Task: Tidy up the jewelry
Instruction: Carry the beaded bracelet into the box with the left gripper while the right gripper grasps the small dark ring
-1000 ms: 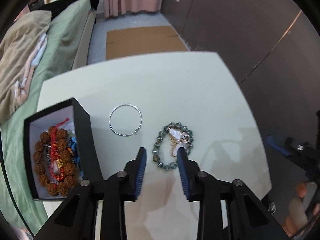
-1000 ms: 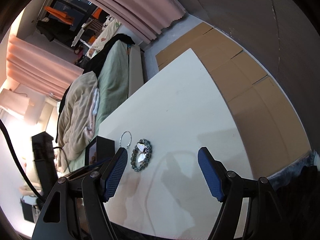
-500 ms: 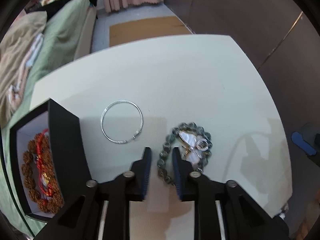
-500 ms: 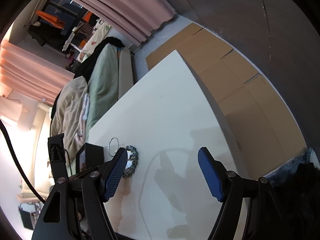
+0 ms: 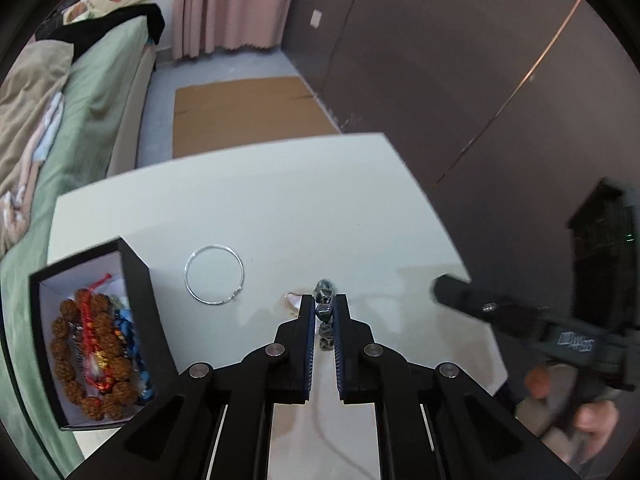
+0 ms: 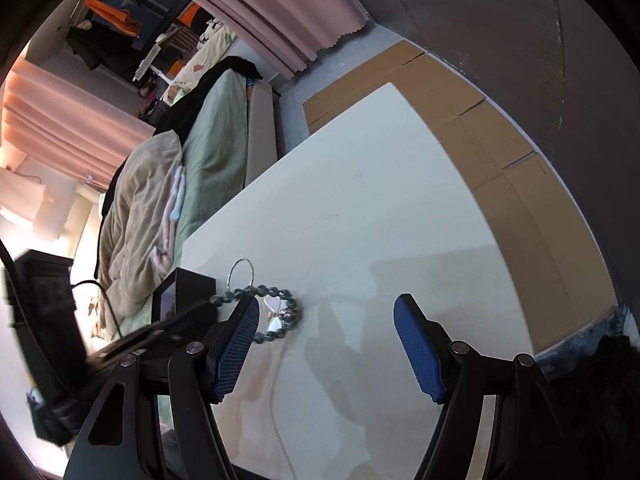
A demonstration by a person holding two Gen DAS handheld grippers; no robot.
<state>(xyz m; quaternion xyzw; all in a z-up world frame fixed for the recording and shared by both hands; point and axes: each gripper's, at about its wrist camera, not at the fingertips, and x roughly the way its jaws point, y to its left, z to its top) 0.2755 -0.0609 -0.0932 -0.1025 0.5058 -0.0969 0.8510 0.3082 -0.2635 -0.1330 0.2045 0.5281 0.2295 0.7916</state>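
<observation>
Left wrist view: bead bracelet [image 5: 324, 312] is being pinched edge-on by the left gripper [image 5: 323, 305], angled down over the table [image 5: 280, 208]; slippage is judged likely on the thin grip. Box [image 5: 136, 300] is sitting left, silver ring [image 5: 214, 279] beside it.

Right wrist view: right gripper [image 6: 326, 320] is being held wide open, empty, hovering low; the bracelet's dangling loop [image 6: 280, 312] could be snagged.

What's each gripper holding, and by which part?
Left gripper: shut on the dark bead bracelet, pinching its beaded band at one side. Right gripper: open, nothing held.

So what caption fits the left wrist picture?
Left fingers pinch a dark beaded bracelet beside the silver hoop.
</observation>
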